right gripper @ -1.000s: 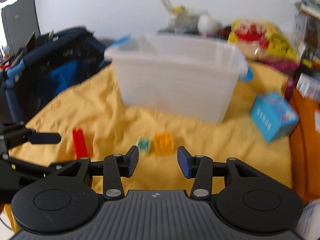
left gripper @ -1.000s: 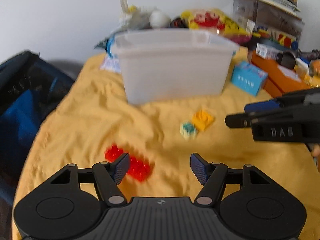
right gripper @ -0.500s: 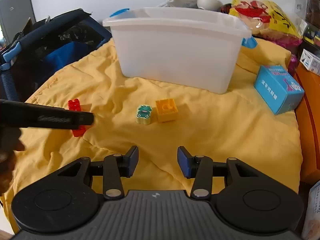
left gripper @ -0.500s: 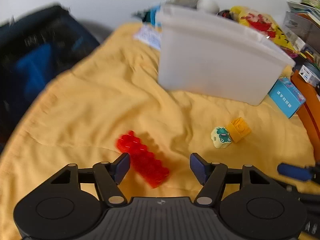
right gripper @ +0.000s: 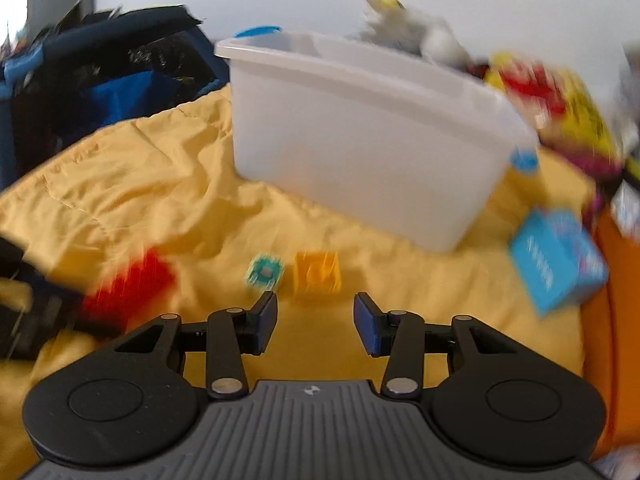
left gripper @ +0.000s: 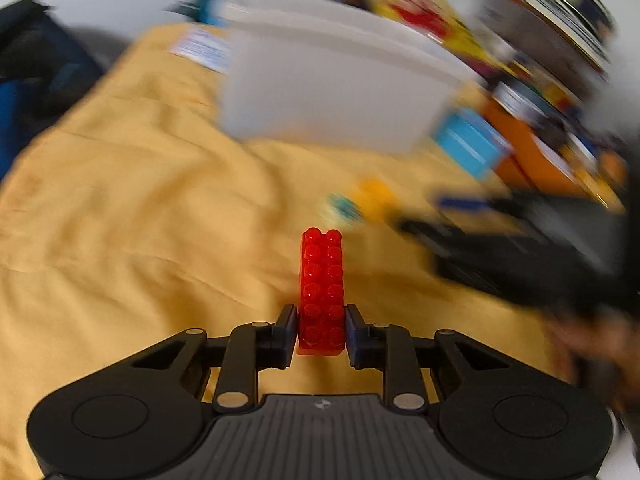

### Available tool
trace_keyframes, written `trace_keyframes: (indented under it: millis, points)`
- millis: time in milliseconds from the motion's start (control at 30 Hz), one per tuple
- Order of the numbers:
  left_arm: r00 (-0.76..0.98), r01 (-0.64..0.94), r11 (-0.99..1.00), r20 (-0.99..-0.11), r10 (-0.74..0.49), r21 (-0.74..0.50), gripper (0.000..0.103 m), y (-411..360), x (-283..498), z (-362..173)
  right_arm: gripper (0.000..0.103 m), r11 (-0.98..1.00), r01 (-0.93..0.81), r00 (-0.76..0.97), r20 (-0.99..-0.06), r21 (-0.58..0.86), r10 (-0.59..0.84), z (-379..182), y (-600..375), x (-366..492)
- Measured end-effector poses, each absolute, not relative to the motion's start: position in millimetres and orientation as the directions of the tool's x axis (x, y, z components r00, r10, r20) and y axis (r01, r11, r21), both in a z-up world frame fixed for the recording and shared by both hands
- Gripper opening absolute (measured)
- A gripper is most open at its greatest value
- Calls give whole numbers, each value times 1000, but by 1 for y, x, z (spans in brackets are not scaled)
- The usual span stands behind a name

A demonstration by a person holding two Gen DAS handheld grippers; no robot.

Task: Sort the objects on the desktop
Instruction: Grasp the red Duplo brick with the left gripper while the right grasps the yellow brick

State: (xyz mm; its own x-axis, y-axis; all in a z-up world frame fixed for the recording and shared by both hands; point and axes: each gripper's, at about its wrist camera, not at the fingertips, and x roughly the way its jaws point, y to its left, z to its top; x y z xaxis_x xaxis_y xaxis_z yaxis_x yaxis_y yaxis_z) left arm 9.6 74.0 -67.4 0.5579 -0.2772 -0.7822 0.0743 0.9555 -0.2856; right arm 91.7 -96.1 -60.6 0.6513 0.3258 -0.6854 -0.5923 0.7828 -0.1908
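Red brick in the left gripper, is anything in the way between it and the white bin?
Nothing visible blocks it. The left gripper is shut on the red brick, and only bare yellow cloth lies ahead up to the white bin. The right gripper sits off to the side.

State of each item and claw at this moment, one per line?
Left claw: shut on the red brick.
Red brick: gripped at its near end, pointing forward.
Right claw: open, empty.
Orange block: loose on the yellow cloth.
Small green piece: loose, beside the orange block.
White bin: upright, open-topped.
Blue box: on the cloth, tilted.
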Motion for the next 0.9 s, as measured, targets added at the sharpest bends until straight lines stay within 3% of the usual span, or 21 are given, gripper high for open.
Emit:
trace_keyframes:
  millis: [133,233,367,433,467,600,800,900]
  points:
    - [519,79,963,-815,-259,-256,28,61,11,-88,36,708,-625,681,-673,-329,288,-75,-76,101]
    - [521,83,965,-815,-253,-247,29,60,11,-90,37,664,-660,667,-681,-353,302,-83,-68,101]
    - [527,85,969,-814,-243,-234,29,57,11,-92,37,661,-673,640,-709,-332,295,-91,-64,108]
    - [527,87,969,-815,-241,-231,29,59,11,-95,25,672,-675,625,-722,-307,298,-91,-68,111]
    - [527,87,969,-815,-240,-229,29,58,11,-95,25,682,-675,614,-727,-283,306,-89,-71,112]
    - [536,77,971,-812,-231,-225,29,57,9,-94,25,716,-645,632,-712,-266,305,-76,-87,97]
    - [542,77,975,-812,-218,-210,31,53,13,-95,26,665,-648,635,-745,-371,204,-86,-96,65]
    - [554,74,975,-805,-215,-209,34,52,10,-91,39,624,-678,631,-742,-388,225,-85,-97,48]
